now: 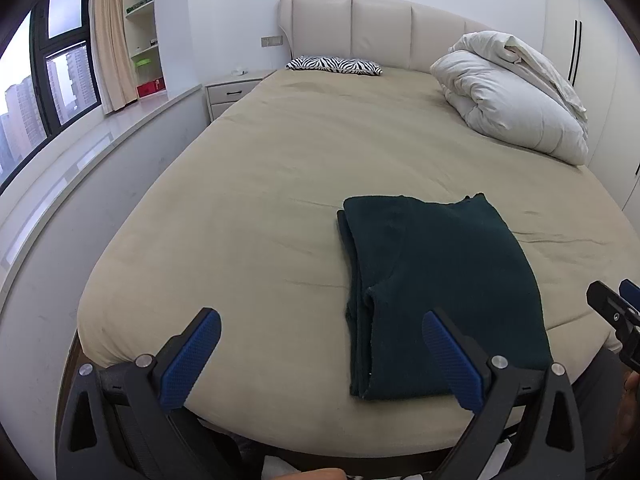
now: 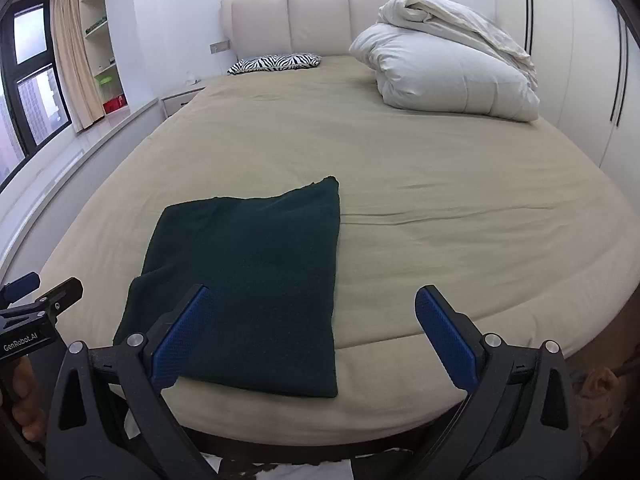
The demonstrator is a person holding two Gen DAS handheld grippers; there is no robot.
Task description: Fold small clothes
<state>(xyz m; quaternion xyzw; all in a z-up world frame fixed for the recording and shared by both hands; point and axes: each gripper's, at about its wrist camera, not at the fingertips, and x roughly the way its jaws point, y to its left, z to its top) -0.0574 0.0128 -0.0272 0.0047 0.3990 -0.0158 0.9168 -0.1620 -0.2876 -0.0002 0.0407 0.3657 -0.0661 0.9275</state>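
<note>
A dark green garment (image 1: 436,288) lies folded into a long rectangle on the beige bed (image 1: 260,208), near the foot edge. It also shows in the right wrist view (image 2: 256,276). My left gripper (image 1: 320,324) is open and empty, held above the foot of the bed, just left of the garment's near end. My right gripper (image 2: 312,300) is open and empty, over the garment's near right corner. The right gripper shows at the edge of the left wrist view (image 1: 616,312), and the left gripper at the edge of the right wrist view (image 2: 36,300).
A bundled white duvet (image 1: 516,96) sits at the far right of the bed. A zebra-print pillow (image 1: 334,66) lies by the headboard (image 1: 380,28). A window ledge (image 1: 100,144) runs along the left, a nightstand (image 1: 232,92) beside it. Wardrobe doors (image 2: 580,60) stand at right.
</note>
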